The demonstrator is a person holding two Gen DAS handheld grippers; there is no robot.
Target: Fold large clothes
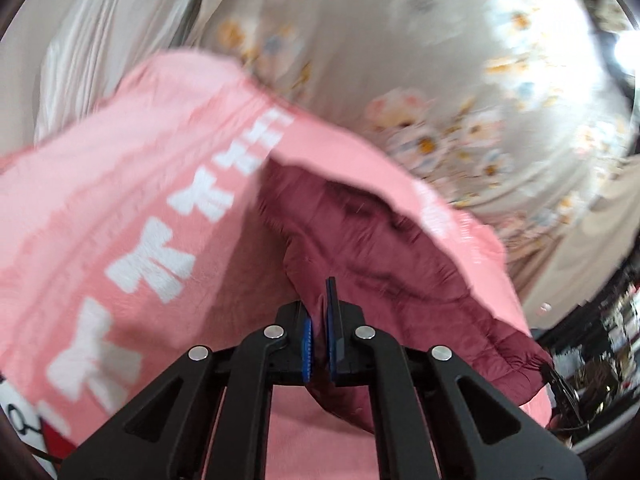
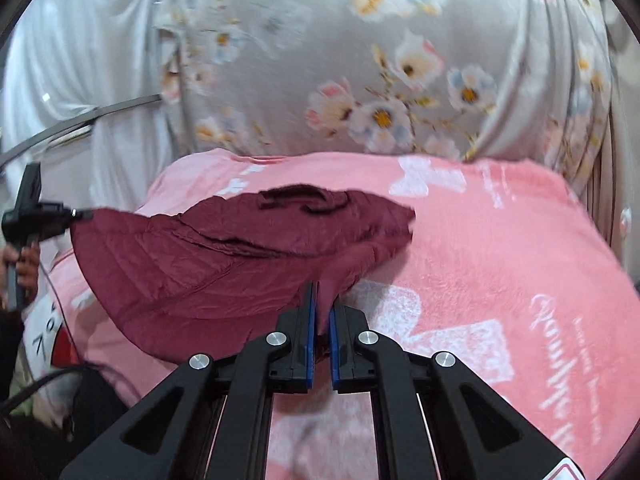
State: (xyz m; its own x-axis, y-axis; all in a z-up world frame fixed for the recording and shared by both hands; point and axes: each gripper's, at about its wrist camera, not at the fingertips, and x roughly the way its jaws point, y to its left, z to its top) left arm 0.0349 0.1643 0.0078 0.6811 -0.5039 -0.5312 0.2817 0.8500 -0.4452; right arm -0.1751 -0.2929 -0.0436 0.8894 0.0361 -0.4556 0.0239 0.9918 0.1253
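Observation:
A dark maroon quilted garment (image 2: pixel 208 264) is stretched above a pink blanket (image 2: pixel 500 248) with white bows and lettering. My right gripper (image 2: pixel 323 304) is shut on a fold of the maroon garment near its lower edge. In the right wrist view the left gripper (image 2: pixel 76 213) pinches the garment's far left corner, with a hand on its handle. In the left wrist view my left gripper (image 1: pixel 320 316) is shut on the maroon garment (image 1: pixel 384 248), which hangs lifted off the pink blanket (image 1: pixel 120 184). Both views are motion-blurred.
A grey curtain with pale flowers (image 2: pixel 360 80) hangs behind the bed, with a white curtain (image 2: pixel 80 60) to its left. Dark clutter (image 1: pixel 600 340) sits at the right edge of the left wrist view. A black cable (image 2: pixel 40 384) runs low on the left.

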